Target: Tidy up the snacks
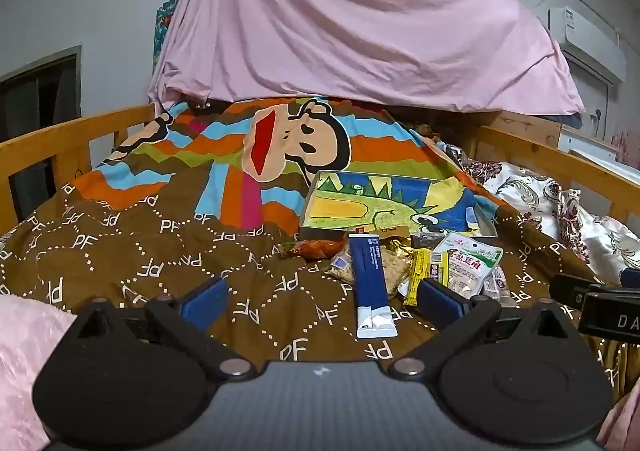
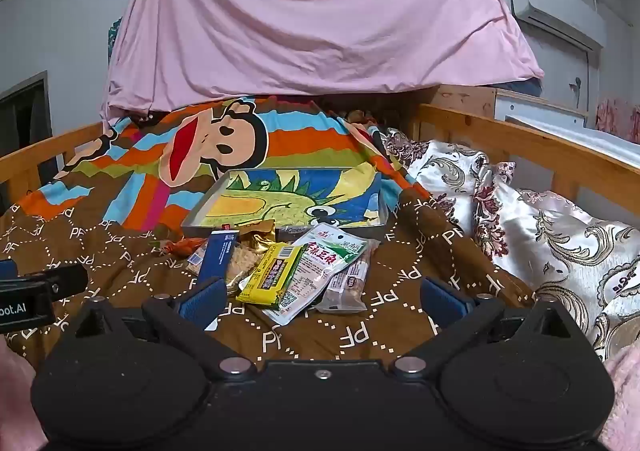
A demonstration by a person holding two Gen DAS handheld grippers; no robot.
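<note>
A pile of snack packets lies on the brown patterned blanket point(image 1: 168, 271). It includes a long blue packet point(image 1: 370, 275), a yellow packet point(image 1: 424, 271), a white-and-green packet point(image 1: 468, 263) and an orange packet point(image 1: 316, 249). Behind the pile sits a shallow box point(image 1: 380, 207) with a dinosaur drawing inside and no snacks. My left gripper point(image 1: 322, 297) is open just short of the pile, with the blue packet's near end between its fingers but untouched. My right gripper point(image 2: 322, 301) is open too, before the yellow packet point(image 2: 272, 275), the white-and-green packet point(image 2: 320, 263) and a clear packet point(image 2: 348, 283).
Wooden bed rails point(image 1: 72, 139) point(image 2: 520, 139) run along both sides. A floral satin quilt point(image 2: 540, 235) is bunched at the right. A pink sheet point(image 1: 340, 23) hangs behind the bed. Pink fluffy fabric point(image 1: 20, 351) lies at the near left corner.
</note>
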